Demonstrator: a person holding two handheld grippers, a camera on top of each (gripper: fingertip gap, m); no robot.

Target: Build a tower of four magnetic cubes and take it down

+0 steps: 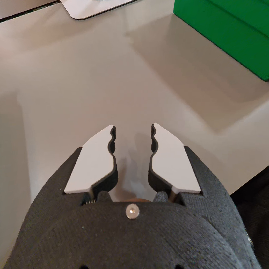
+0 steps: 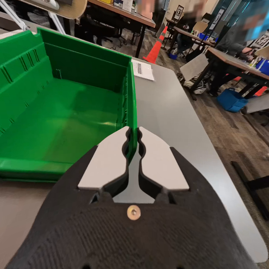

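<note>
Nowhere in either view: cubes. Left gripper (image 1: 133,128) jaws apart, empty, over bare table (image 1: 72,72); green bin (image 1: 232,36) upper right. Right gripper (image 2: 133,128) nearly closed, empty, at bin (image 2: 58,101) corner. Printed sheet (image 2: 143,70) w/ barcode behind bin, text too small.

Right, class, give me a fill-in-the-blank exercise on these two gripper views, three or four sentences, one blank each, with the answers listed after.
1. The storage bin on the table is ____ in colour.
2. The left gripper has its jaws ____, with nothing between them.
3. The traffic cone stands on the ____, beyond the table.
4. The number of magnetic cubes visible inside the bin is ____.

Answers: green; open; floor; zero
</note>
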